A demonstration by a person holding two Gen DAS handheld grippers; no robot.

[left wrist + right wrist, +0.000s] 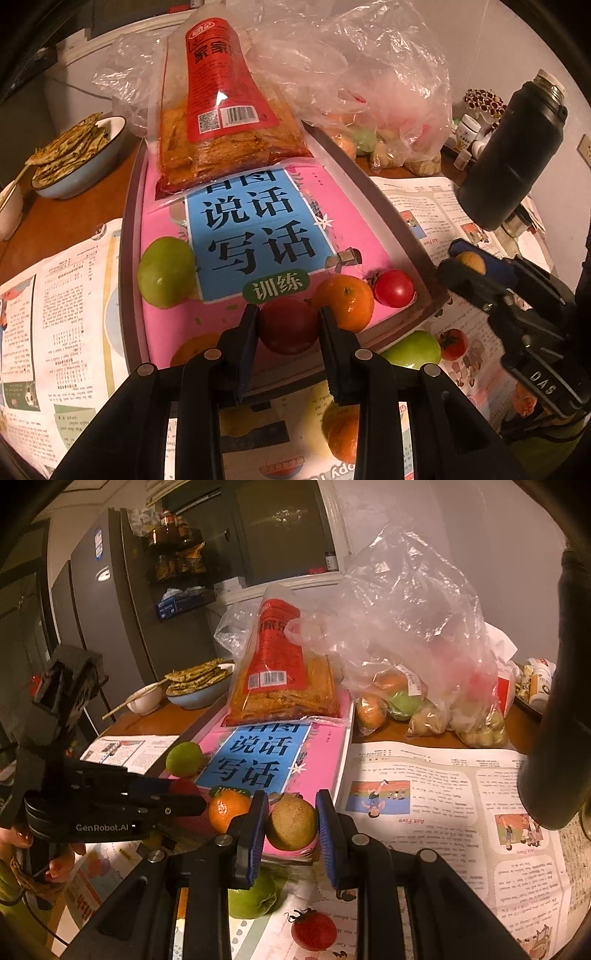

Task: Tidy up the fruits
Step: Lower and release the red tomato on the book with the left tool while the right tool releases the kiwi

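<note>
A flask (554, 709) is cut off at the right edge; the snack bag (225, 122) hides the book's (258, 229) upper title.

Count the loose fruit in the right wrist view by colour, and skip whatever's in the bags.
Green fruit: 2
Red fruit: 2
Orange fruit: 1
Brown fruit: 1
Total: 6

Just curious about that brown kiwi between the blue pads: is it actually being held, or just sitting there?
Held. The right gripper is shut on the kiwi, a blue pad against each side, above the pink book's corner.
</note>
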